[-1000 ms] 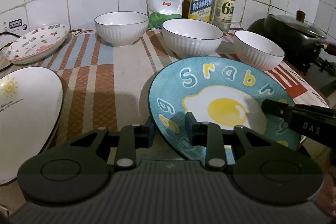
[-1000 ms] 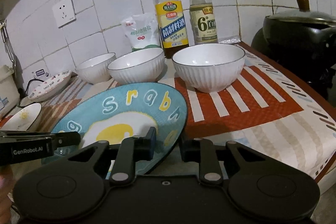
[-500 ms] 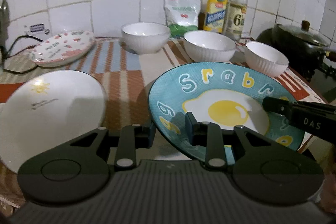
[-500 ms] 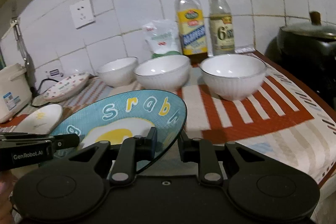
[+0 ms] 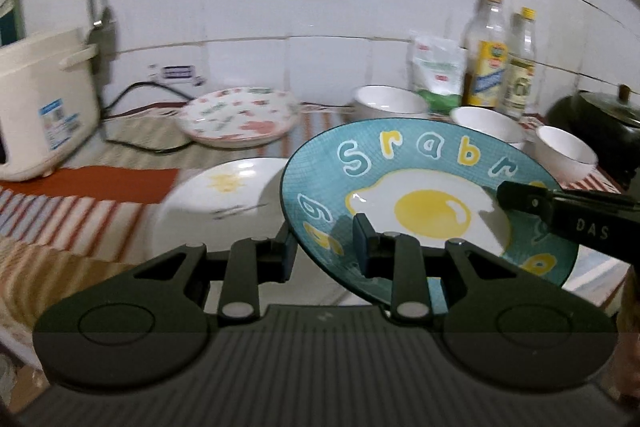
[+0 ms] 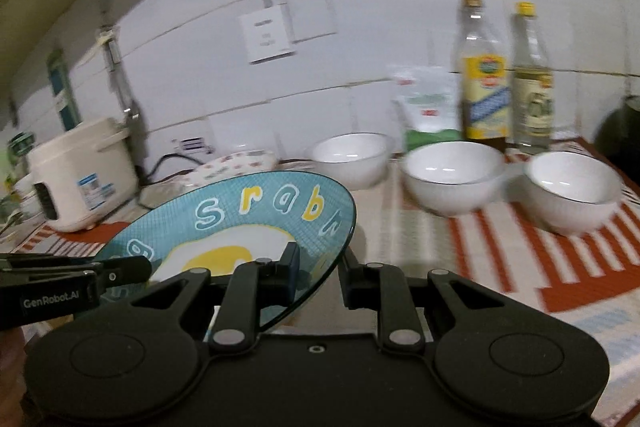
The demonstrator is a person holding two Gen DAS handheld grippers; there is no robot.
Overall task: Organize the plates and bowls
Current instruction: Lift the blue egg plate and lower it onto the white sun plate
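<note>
Tools, left (image 5: 323, 245) and right (image 6: 318, 277), both clamp one blue egg plate (image 5: 420, 195) above the worktop (image 6: 500, 251); two more plates (image 5: 224, 203), three white bowls (image 6: 454, 177), two bottles (image 6: 482, 67).

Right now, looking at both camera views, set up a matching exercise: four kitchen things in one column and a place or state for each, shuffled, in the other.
Things
1. blue egg plate
2. rice cooker
3. sun plate
4. strawberry plate

Places
A. flat on the cloth, just left of the lifted plate
B. far left, by the wall
C. gripped at its rim, off the table
D. near the wall, beside the black cable

Pairs: 1-C, 2-B, 3-A, 4-D
</note>
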